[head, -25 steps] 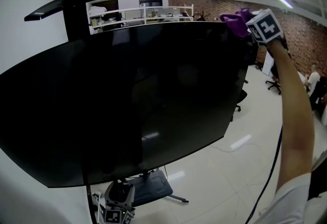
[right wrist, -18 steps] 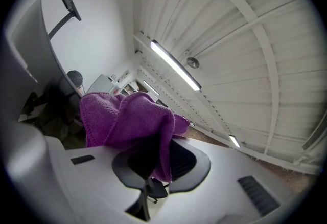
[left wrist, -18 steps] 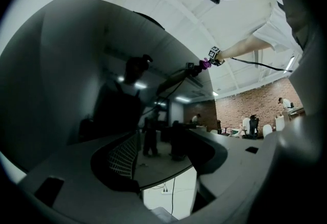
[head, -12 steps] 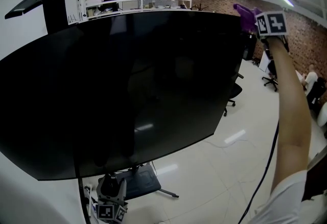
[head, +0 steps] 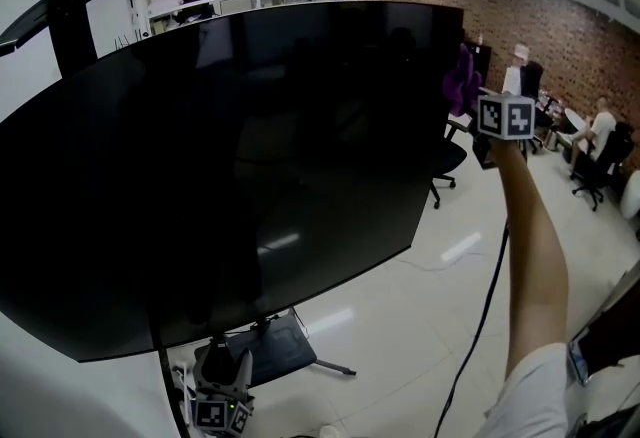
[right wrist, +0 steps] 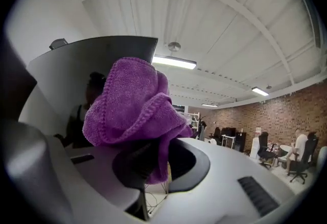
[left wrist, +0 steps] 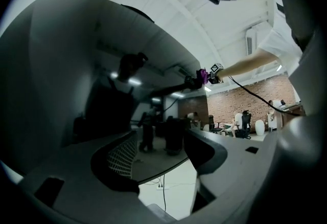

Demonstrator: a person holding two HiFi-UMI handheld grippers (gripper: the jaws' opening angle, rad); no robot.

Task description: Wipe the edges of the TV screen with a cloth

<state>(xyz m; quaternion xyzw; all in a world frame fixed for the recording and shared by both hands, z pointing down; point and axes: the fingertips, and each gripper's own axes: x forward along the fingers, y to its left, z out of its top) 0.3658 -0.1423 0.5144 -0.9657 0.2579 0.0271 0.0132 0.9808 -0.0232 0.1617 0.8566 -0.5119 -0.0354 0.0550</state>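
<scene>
A large black TV screen (head: 230, 156) on a floor stand fills most of the head view. My right gripper (head: 472, 98) is held up at the screen's right edge, about a third of the way down, shut on a purple cloth (head: 461, 78) that lies against that edge. In the right gripper view the purple cloth (right wrist: 134, 110) bunches between the jaws, with the TV's corner (right wrist: 102, 59) behind it. My left gripper (head: 222, 413) hangs low by the stand's foot. Its jaws stand apart around nothing in the left gripper view, where the far cloth (left wrist: 203, 75) shows small.
The stand's flat base (head: 265, 351) rests on a white tiled floor (head: 420, 326). Office chairs (head: 445, 161) and seated people (head: 598, 131) are at the right, before a brick wall (head: 560, 36). A cable (head: 478, 326) hangs from my right arm.
My right gripper has come down the screen's right edge from the top corner, taking the purple cloth with it. The left gripper has stayed low.
</scene>
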